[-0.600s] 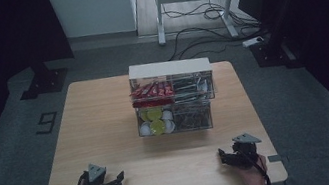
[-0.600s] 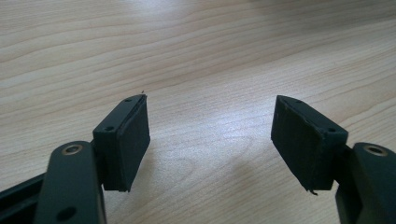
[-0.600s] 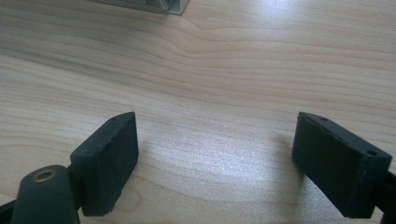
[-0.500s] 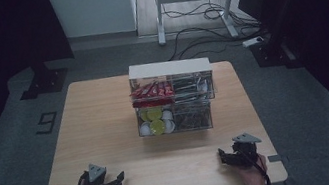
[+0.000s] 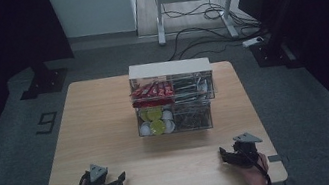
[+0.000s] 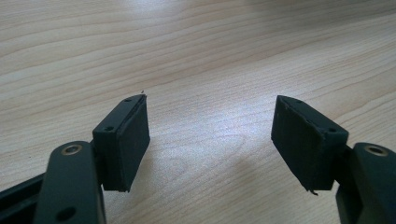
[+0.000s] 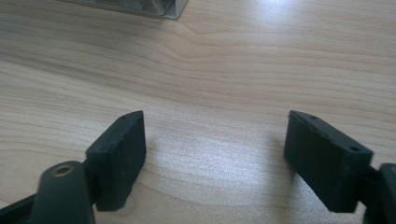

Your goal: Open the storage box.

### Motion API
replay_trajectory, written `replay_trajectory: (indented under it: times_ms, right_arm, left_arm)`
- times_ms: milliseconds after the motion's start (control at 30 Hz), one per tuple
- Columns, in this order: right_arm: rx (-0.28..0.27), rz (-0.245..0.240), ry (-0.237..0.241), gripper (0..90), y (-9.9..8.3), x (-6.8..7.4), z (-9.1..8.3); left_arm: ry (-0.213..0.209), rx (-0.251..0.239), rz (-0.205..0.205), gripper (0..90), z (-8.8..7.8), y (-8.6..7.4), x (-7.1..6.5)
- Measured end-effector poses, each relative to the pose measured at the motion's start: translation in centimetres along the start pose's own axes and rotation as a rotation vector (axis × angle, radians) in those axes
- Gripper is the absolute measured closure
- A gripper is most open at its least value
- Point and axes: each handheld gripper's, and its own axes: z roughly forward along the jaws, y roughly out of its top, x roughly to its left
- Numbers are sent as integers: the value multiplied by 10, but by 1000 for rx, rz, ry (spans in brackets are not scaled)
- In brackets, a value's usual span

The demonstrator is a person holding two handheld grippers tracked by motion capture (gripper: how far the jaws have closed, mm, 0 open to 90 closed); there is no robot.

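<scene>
Both grippers, left gripper (image 5: pixel 122 176) and right gripper (image 5: pixel 222 153), rest spread wide on the table (image 5: pixel 105 112)

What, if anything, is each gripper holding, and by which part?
Nothing is held. The left gripper and right gripper both have open jaws with bare table between them, well short of the organizer.

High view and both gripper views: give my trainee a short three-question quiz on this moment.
1. True or false: the left gripper holds a red packet.
2. What lies between the right gripper's fingers? A) a capsule B) bare table C) a cable
3. Which tier of the clear organizer holds the red packets?

Key: 1 false, its fingers stand apart, empty. 2 B. 3 the upper tier.
</scene>
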Motion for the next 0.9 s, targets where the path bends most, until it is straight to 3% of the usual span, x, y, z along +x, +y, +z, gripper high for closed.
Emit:
replay_trajectory:
  times_ms: [200, 433, 600, 633, 900]
  right_arm:
    - [-10, 5, -2, 254, 0, -1, -1]
    - [-47, 41, -9, 366, -2, -6, -5]
    - [-71, 72, 29, 432, -2, -10, -9]
    - [-93, 79, 43, 481, 0, -11, -13]
    - [-149, 87, 94, 610, 5, -11, -28]
  left_arm:
    - [-6, 3, 1, 279, 1, 0, -1]
    - [-5, 4, 0, 278, 1, 0, -1]
    - [-7, 1, -1, 278, 1, 0, 0]
    - [-6, 0, 1, 278, 0, 0, 0]
    - [-7, -1, 1, 277, 0, 0, 0]
